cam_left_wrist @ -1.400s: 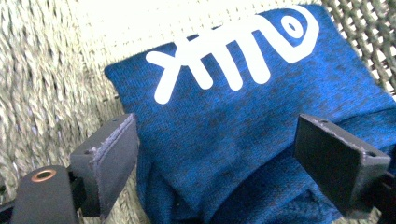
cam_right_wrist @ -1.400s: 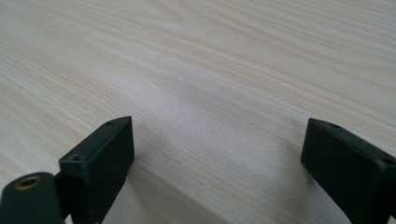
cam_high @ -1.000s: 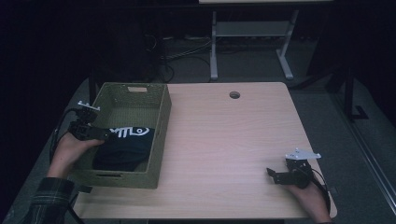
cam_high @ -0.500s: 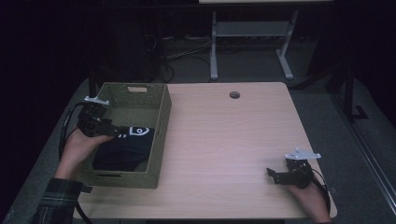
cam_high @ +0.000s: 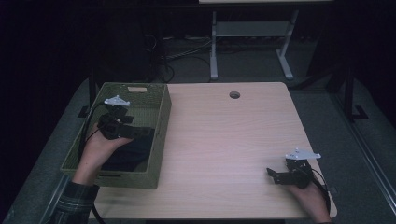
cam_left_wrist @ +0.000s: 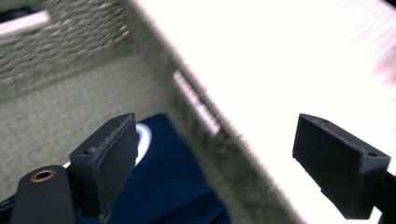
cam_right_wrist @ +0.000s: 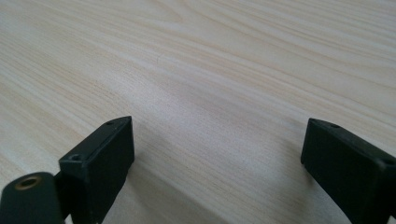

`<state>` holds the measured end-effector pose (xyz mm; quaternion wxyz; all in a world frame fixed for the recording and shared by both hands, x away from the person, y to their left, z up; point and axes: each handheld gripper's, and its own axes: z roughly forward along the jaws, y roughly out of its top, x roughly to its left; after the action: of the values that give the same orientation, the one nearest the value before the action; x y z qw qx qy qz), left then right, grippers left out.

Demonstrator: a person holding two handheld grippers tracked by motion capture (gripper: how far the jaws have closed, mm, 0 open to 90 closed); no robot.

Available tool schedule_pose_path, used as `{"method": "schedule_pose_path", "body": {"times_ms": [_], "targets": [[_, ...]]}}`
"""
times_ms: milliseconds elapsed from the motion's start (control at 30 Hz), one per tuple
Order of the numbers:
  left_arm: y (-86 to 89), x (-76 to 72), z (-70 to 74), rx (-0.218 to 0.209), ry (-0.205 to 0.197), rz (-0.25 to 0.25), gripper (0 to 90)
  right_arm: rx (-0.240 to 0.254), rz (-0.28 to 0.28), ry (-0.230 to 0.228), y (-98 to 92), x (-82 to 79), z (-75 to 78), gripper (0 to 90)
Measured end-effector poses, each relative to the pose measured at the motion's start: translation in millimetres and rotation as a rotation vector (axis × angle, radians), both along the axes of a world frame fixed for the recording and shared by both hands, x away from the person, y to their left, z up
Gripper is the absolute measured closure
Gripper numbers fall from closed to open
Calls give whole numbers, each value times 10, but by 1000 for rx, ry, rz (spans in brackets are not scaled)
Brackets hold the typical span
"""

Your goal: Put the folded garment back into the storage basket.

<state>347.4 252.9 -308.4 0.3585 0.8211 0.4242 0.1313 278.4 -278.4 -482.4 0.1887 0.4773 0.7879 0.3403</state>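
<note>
left gripper (cam_high: 140, 132) now higher above dark blue cloth (cam_left_wrist: 173, 186) in basket (cam_high: 159, 140), jaws wide, empty

Bare table (cam_high: 224, 144) lies open between the tools; the basket's wall (cam_high: 159, 140) hems the left tool (cam_high: 142, 132).

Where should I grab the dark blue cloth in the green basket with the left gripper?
Take the dark blue cloth by its raised edge near the basket wall, coming straight down from above. It lies crumpled on the floor between tall woven walls, so a sideways approach looks blocked. The left gripper hangs open above it; the basket wall sits between its jaws, so I'd shift inward first.
</note>
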Motion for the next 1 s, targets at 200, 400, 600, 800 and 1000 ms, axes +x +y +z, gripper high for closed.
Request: {"method": "schedule_pose_path", "body": {"times_ms": [200,400,600,800,1000], "targets": [[-283,-52,-56,-43,-23,-45,139,0,1,-1,0,1,-1,94],[-599,-143,-135,-66,-44,-106,139,0,1,0,0,0,1,94],[-892,-217,-237,-72,-68,-153,139,-2,3,0,-2,1,1,94],[-1169,-263,-403,-69,-80,-184,138,0,2,0,-1,0,0,94],[-1414,-307,-650,-51,-93,-210,138,0,3,1,-1,0,0,94]]}}
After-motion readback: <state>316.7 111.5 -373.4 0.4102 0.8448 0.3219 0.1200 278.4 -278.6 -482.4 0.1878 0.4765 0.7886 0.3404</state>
